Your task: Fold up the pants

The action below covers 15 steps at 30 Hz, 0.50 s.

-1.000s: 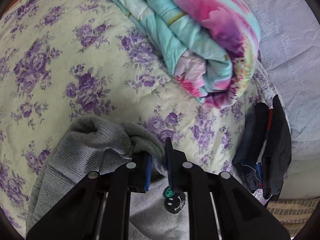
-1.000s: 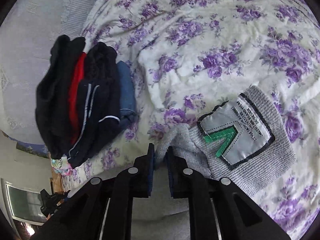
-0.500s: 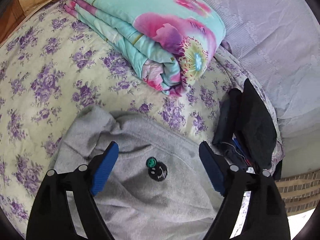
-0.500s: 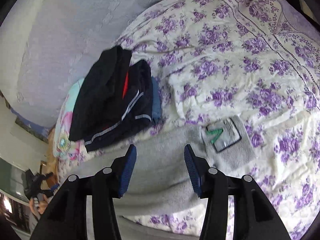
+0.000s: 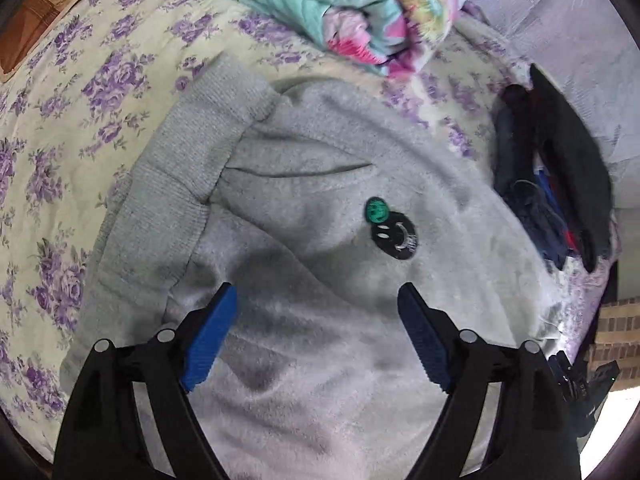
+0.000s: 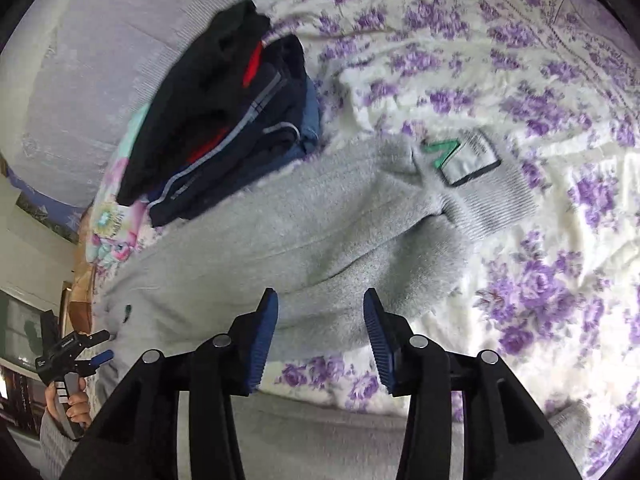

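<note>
One pair of grey pants [image 5: 328, 240] lies spread across the bed [image 5: 80, 120], on a cream sheet printed with purple flowers. Two badges sit on the pants' front, a small green one [image 5: 376, 210] touching a larger black smiley [image 5: 394, 237], and one sewn label [image 6: 464, 156] with a green mark shows at the ribbed waistband. The left claw [image 5: 316, 308] hangs just above the pants below the badges, its two blue pads spread wide and holding nothing. The right claw [image 6: 320, 316] is likewise released, over the near edge of the pants. Beyond the pants, toward the wall, stands one stack of dark folded clothes [image 6: 224, 120]; it seems to hold four or five pieces, though the blur leaves the count unsure. One folded floral quilt [image 5: 320, 4] in teal and pink lies further up the bed from the pants. A pale lilac wall [image 6: 80, 40] rises behind the stack.
</note>
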{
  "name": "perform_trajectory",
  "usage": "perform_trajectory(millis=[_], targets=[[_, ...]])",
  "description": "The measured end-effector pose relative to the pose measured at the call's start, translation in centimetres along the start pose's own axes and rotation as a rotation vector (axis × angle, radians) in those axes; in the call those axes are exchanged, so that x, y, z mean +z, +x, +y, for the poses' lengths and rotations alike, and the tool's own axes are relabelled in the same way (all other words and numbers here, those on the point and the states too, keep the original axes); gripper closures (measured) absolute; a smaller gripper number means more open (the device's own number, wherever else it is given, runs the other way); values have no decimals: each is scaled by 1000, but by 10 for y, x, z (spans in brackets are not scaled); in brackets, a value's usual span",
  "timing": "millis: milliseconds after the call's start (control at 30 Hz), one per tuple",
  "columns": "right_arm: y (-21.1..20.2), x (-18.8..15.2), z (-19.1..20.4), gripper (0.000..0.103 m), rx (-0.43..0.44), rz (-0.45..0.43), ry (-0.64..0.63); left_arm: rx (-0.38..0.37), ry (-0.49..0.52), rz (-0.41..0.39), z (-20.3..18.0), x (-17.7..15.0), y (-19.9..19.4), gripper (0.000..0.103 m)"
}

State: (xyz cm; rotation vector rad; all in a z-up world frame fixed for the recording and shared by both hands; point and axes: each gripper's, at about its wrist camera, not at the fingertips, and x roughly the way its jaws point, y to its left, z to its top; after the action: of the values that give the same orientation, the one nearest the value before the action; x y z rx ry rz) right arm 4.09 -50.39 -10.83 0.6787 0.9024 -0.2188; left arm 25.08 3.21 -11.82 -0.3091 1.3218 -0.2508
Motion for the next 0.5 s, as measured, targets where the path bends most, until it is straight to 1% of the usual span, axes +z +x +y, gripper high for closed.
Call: perform_trajectory(millis=[33, 100, 167, 233, 333, 400, 500], targets=[[-18, -5, -1, 48, 3, -25, -4, -13, 11, -23, 3, -6, -15, 23], [-52, -20, -13, 44, 2, -64, 22, -31, -2, -55, 18, -24, -39, 22], [-78, -43, -32, 44, -2, -71, 72, -68, -55, -57, 44, -46, -56, 21], [-95, -72, -51, 44, -14, -70, 130, -110, -119, -45, 70, -68, -63, 21], [-106, -118, -74, 44, 0, -47, 238, -124, -191, -17, 98, -100, -64, 21], [-108, -145, -82, 44, 16, -25, 291, -143, -211, 1, 108, -118, -62, 21], [-103, -168, -93, 44, 34, 3, 356, -151, -237, 24, 116, -127, -52, 21]])
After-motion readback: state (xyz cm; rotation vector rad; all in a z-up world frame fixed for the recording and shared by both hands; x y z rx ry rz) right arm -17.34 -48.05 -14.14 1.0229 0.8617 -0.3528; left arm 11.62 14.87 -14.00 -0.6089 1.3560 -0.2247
